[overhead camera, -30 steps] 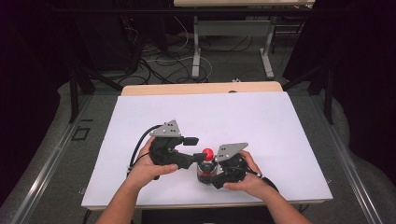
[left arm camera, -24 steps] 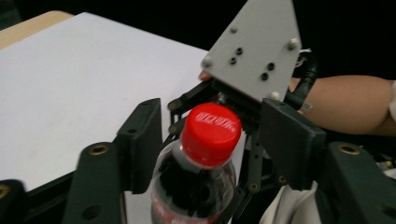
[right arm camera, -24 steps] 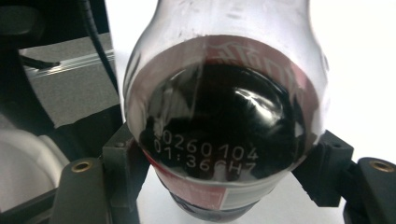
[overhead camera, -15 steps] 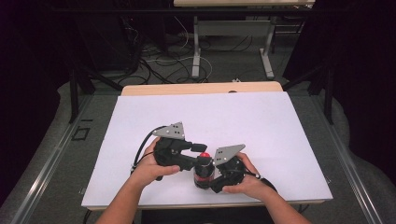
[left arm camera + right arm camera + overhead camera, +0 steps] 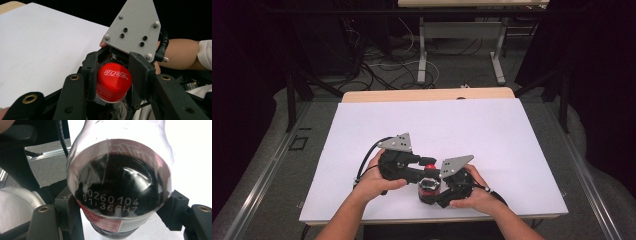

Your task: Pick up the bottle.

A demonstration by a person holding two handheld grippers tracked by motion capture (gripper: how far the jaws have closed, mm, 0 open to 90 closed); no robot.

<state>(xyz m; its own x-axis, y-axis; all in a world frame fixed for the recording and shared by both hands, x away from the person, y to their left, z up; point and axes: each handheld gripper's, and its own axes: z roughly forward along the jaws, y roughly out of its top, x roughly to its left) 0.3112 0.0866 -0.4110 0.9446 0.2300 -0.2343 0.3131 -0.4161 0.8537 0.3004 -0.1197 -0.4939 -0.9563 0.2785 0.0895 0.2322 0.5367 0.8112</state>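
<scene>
Left tongs [image 5: 113, 82] just closed onto red cap [image 5: 114, 81]; right tongs [image 5: 120, 210] clamped round cola bottle [image 5: 120, 190]

One clear plastic bottle of dark cola [image 5: 428, 190] stands near the 6 o'clock edge of the one white rectangular tabletop [image 5: 492, 135], and it wears one red screw cap [image 5: 114, 81]. Two black two-jaw grippers are in use: the left gripper [image 5: 113, 75] at 9 o'clock of the bottle and the right gripper [image 5: 120, 212] at 3 o'clock of it. Each carries one grey three-cornered plate, two in all. Two hands hold them, one per gripper
</scene>
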